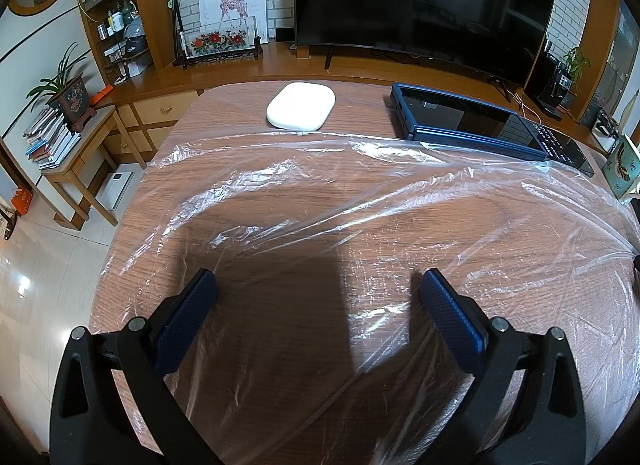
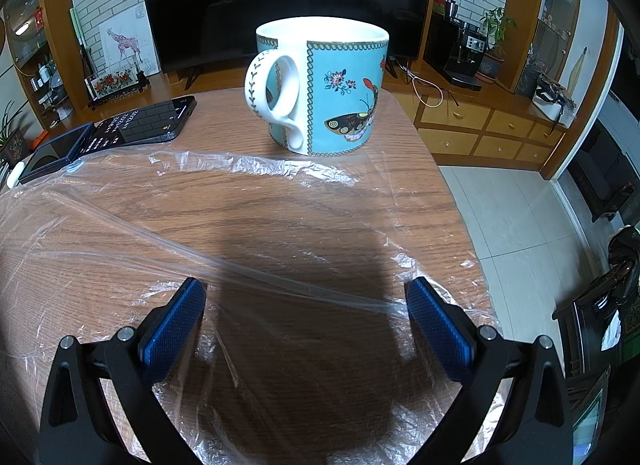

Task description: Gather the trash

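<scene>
We held the left gripper (image 1: 318,291) and the right gripper (image 2: 306,299) low over the plastic sheet (image 1: 360,201), both spread wide and gripping nothing, presumably so we could gather it as the trash. The sheet was thin, clear and crinkled, lying flat across the wood-grain table (image 1: 224,105). Just beyond the sheet's far edge sat a glossy ceramic mug (image 2: 324,89), a smooth white rounded case (image 1: 301,105) and a dark phone (image 1: 480,121), likely not trash.
</scene>
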